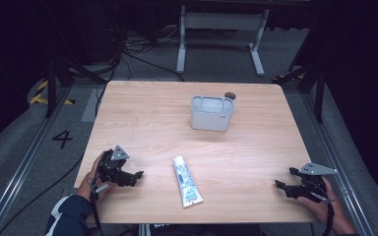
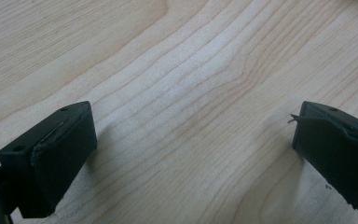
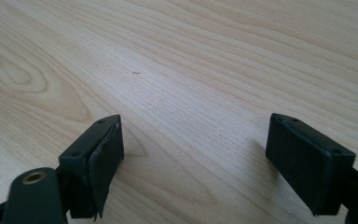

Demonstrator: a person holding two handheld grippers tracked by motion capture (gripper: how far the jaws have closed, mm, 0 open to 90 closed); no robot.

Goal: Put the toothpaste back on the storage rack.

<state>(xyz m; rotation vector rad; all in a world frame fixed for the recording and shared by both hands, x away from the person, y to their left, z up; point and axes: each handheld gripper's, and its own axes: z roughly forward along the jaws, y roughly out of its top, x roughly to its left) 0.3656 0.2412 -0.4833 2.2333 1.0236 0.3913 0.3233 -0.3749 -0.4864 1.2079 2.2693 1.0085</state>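
A white tube (image 1: 186, 181) with blue print lies flat near the front middle of the wooden table (image 1: 142, 118), its cap end pointing away from me. A pale grey tub (image 1: 211, 112) stands upright toward the back middle. My left gripper (image 1: 134, 177) rests low at the front left, a short way left of the tube, open with nothing between its jaws; bare wood shows between its pads (image 2: 58, 158). My right gripper (image 1: 284, 178) sits at the front right, open and empty, well right of the tube, with bare wood between its pads (image 3: 100, 163).
A small dark round thing (image 1: 230, 95) lies just behind the tub. A white frame (image 1: 221, 29) stands on the floor beyond the far edge. Cables and tripod legs (image 1: 64, 73) crowd the floor at the back left.
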